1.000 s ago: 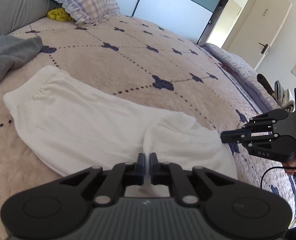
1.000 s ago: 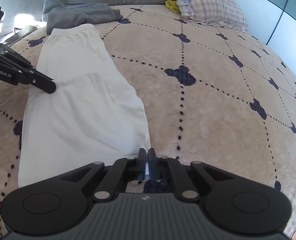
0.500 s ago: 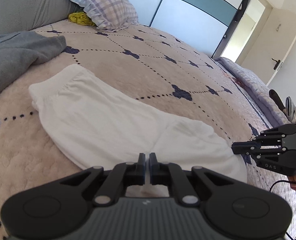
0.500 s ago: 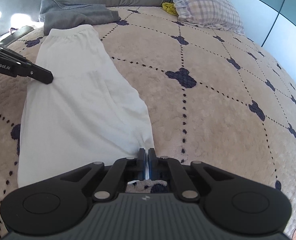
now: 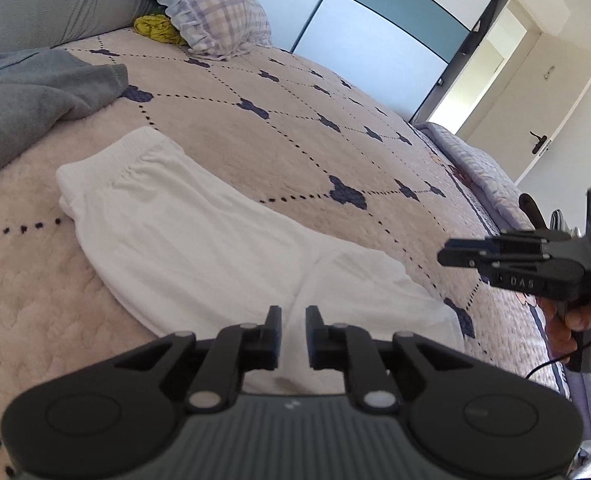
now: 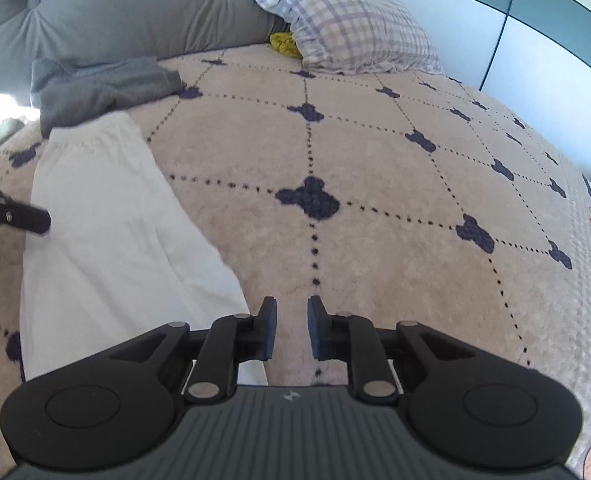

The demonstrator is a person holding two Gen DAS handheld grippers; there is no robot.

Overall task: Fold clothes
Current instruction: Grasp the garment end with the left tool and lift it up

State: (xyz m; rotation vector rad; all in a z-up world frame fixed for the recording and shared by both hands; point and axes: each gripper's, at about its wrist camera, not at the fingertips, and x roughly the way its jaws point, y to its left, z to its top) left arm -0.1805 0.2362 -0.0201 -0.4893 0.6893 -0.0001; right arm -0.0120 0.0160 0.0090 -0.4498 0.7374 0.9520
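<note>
White trousers (image 5: pixel 199 248) lie flat and doubled lengthwise on the bed (image 6: pixel 375 220), waistband toward a grey garment (image 5: pixel 35 96). Both the left tongs (image 5: pixel 293 316) and right tongs (image 6: pixel 291 308) are slightly parted, holding nothing, at the trousers' near edge; open quilt lies rightward.

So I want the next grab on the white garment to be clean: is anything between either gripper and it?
Nothing visible. The left gripper is open right over the white garment; the right gripper is open beside its edge, above bare bedspread. The grey garment lies beyond.
</note>
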